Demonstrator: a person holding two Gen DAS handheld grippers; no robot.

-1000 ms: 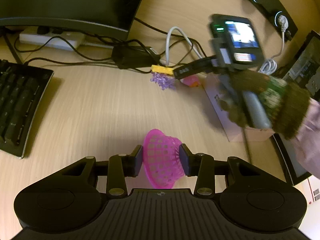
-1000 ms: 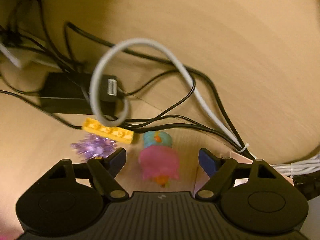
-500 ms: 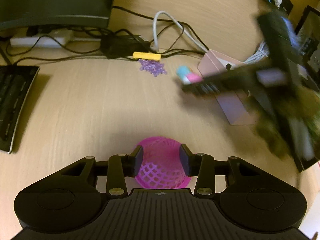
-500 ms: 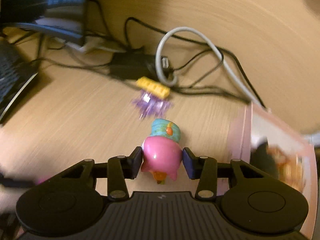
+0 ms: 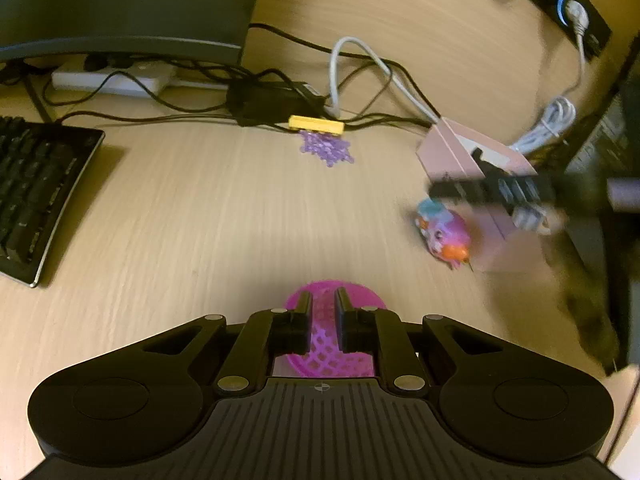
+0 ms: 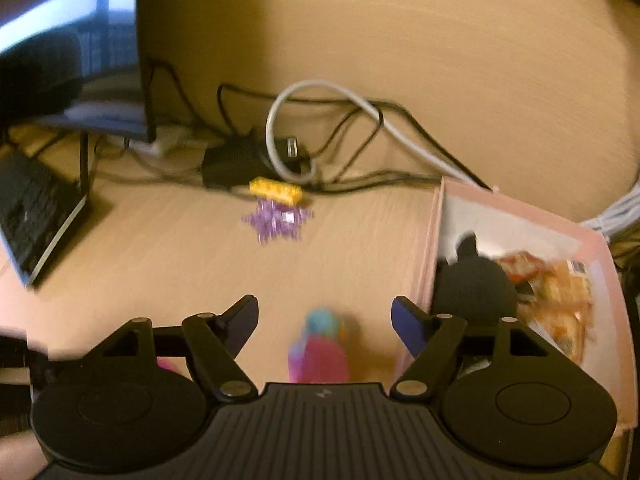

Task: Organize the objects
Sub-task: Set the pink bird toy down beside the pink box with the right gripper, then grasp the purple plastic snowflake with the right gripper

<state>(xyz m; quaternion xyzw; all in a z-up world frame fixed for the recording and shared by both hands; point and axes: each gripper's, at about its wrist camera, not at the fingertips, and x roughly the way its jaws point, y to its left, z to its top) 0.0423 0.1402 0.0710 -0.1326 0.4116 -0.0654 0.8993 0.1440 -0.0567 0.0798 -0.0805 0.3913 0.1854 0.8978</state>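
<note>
Pink mesh basket (image 5: 335,344) pinched in left jaws; right jaws agape.

Pink mesh basket (image 5: 336,344) on desk; pink toy (image 5: 444,232) beside pink box (image 5: 448,152).

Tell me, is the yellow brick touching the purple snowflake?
Cannot tell. In the left wrist view the yellow brick borders the purple snowflake; no gap or contact shows plainly.

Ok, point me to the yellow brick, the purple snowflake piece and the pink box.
yellow brick (image 5: 317,124), left wrist view, its top face.
purple snowflake piece (image 5: 327,150), left wrist view, its centre.
pink box (image 6: 516,216), right wrist view, far rim.
</note>
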